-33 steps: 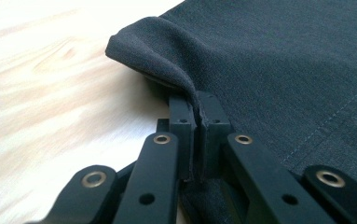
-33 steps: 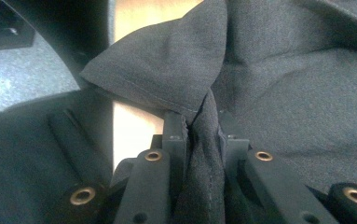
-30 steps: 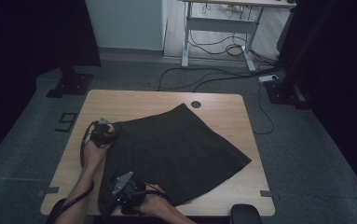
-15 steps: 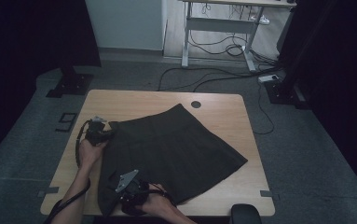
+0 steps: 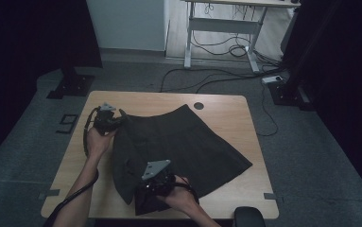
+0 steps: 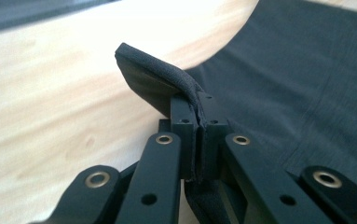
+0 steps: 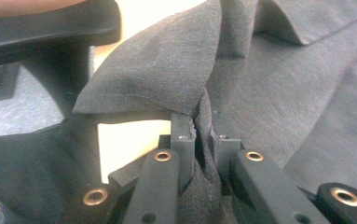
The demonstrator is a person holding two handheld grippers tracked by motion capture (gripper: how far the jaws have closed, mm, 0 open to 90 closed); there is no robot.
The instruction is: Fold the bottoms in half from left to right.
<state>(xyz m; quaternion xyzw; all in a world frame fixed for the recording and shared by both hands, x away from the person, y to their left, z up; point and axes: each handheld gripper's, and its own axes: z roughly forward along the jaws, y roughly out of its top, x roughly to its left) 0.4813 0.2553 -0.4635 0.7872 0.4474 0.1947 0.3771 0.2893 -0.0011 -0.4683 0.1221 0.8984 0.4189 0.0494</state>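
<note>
A dark grey skirt (image 5: pixel 188 144) lies spread across the wooden table (image 5: pixel 226 111). My left gripper (image 5: pixel 117 120) sits at the skirt's far-left corner, shut on the waistband (image 6: pixel 167 81), which curls up over the jaws (image 6: pixel 198 119). My right gripper (image 5: pixel 143 196) is at the near edge of the table, shut on a bunched fold of the skirt's hem (image 7: pixel 167 70). That fold (image 5: pixel 143 203) hangs over the table's front edge.
The table has a round cable hole (image 5: pixel 198 106) at the back. A black object (image 5: pixel 249 217) sits at the table's near right edge. Cables (image 5: pixel 226 78) run over the floor behind, beneath a white desk frame (image 5: pixel 221 26).
My left gripper has carried its skirt corner away from me and a little left. The skirt has spread and shifted with it. My right gripper has barely moved.
</note>
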